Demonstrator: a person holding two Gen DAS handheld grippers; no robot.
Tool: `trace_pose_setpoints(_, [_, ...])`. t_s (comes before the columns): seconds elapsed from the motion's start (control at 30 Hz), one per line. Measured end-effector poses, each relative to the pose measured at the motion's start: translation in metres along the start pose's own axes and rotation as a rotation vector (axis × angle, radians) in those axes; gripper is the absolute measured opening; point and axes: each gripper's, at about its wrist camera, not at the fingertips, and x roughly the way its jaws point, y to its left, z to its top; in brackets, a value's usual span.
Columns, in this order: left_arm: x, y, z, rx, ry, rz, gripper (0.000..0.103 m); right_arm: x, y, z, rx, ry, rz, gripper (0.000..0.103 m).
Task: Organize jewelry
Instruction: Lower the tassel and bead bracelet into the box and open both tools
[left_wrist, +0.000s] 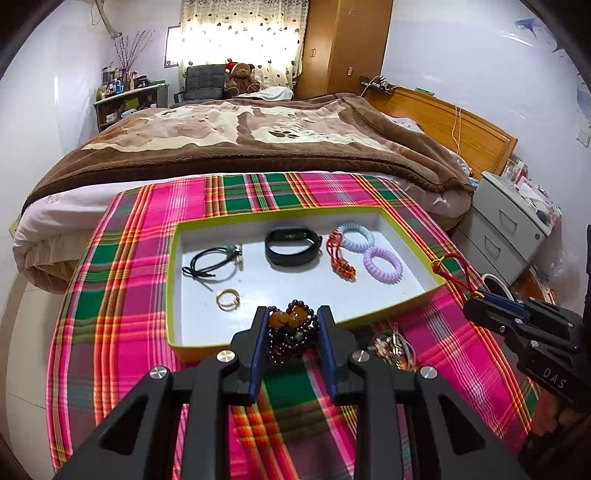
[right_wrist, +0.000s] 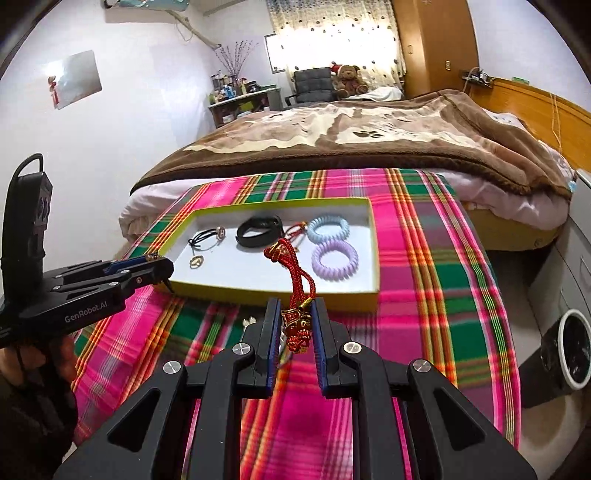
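Observation:
My left gripper (left_wrist: 292, 314) is shut on a dark bead bracelet (left_wrist: 291, 334) with amber beads, held over the near edge of the green-rimmed tray (left_wrist: 173, 258). My right gripper (right_wrist: 294, 308) is shut on a red cord charm (right_wrist: 297, 284), held above the cloth in front of the tray (right_wrist: 373, 236). In the tray lie a black cord bracelet (left_wrist: 212, 260), a gold ring (left_wrist: 227, 299), a black band (left_wrist: 291, 245), a red beaded strand (left_wrist: 340, 258), a blue coil tie (left_wrist: 356, 236) and a purple coil tie (left_wrist: 382, 264).
The tray sits on a pink and green plaid cloth (left_wrist: 122, 280). A small heap of jewelry (left_wrist: 391, 347) lies on the cloth beside the tray. A bed (left_wrist: 240, 136) stands behind, a grey drawer unit (left_wrist: 506, 221) to the right.

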Motion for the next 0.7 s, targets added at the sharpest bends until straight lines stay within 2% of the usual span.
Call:
trace_pose_setpoints(0.37, [0.017, 0.019, 0.020, -0.036, 0.015, -0.009, 0.027, 0.030, 0.010, 0.022, -0.029, 0.032, 0.037, 0.017])
trace_pose_setpoints(0.6, [0.036, 0.030, 0.033, -0.062, 0.025, -0.016, 0.027, 0.058, 0.015, 0.031, -0.065, 0.090, 0.056, 0.017])
trace_pose_setpoints(0.7, [0.047, 0.031, 0.036, -0.059, 0.049, -0.029, 0.027, 0.072, 0.017, 0.034, -0.081, 0.117, 0.092, 0.017])
